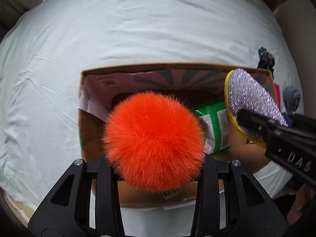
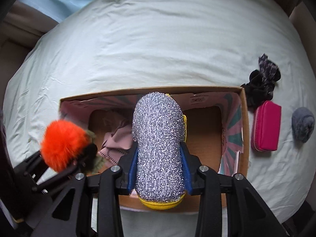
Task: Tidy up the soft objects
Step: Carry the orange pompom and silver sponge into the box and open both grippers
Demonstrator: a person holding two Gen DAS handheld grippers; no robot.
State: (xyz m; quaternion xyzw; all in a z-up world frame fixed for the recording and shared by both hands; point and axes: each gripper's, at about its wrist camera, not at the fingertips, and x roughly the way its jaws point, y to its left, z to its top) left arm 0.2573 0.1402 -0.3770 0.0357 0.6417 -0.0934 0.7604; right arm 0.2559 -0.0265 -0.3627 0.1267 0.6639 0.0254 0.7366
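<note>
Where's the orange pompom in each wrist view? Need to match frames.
Left wrist: orange pompom fills the lower centre, held between the left gripper's fingers, over the box.
Right wrist: pompom at the left edge, mid-height, in the left gripper, left of the silver sponge.
Shared landmark: the cardboard box, open on the bed sheet in both views.

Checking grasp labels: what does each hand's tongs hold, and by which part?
Left tongs: orange pompom, pinched at its near base. Right tongs: glittery silver scrub sponge, clamped across its sides, near end.
</note>
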